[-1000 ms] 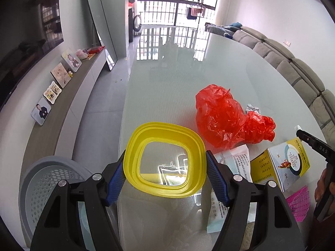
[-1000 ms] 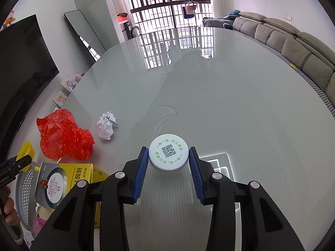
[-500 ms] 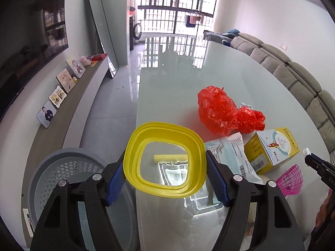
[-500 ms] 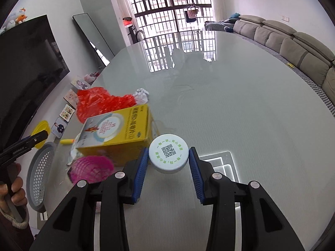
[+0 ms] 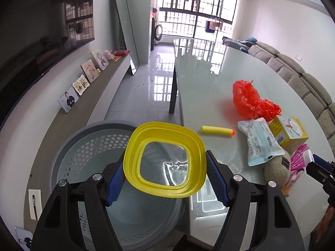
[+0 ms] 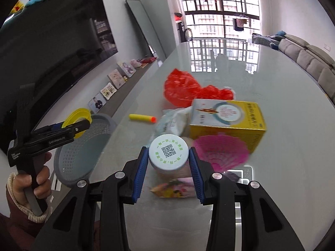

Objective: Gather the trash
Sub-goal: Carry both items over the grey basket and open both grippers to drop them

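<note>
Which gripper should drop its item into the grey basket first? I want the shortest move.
Left. The left gripper holds the yellow lid right above the grey basket, whereas the right gripper, shut on the white-capped bottle, sits over the table.

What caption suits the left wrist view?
Left gripper holds a yellow lid above a grey perforated bin beside the littered table.
</note>
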`<state>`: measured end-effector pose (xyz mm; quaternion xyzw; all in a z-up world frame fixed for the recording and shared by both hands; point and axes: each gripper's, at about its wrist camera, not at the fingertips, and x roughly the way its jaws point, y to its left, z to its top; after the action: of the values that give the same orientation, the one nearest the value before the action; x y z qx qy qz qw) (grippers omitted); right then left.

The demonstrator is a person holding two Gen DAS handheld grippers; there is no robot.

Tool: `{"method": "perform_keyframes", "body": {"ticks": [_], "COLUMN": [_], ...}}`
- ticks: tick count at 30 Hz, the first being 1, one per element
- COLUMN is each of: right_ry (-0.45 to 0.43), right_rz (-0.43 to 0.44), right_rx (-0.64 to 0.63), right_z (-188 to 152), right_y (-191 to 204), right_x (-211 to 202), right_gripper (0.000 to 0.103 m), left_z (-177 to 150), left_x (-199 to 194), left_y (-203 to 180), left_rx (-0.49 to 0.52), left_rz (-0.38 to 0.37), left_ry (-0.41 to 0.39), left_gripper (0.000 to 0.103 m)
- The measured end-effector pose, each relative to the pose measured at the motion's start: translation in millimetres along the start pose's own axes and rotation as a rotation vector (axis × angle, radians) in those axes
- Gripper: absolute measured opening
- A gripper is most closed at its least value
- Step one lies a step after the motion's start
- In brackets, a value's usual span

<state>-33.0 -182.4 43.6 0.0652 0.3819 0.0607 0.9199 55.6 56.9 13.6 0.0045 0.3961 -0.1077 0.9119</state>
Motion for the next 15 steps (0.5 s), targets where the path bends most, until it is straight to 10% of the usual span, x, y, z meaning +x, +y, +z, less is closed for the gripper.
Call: {"method": "perform_keyframes", "body": {"ticks": [15], "right_ry": [0.110], "right_rz": [0.218], "right_rx": [-0.222], "right_z": [7], "right_y": [125], "right_x": [80], "right_gripper": [0.039], "left_z": [-50], "left_x": [-6], "left_y": [79], "left_rx": [-0.140], "left_rz": [0.179], "left_ry": [0.039], "left_gripper": [0.069]}}
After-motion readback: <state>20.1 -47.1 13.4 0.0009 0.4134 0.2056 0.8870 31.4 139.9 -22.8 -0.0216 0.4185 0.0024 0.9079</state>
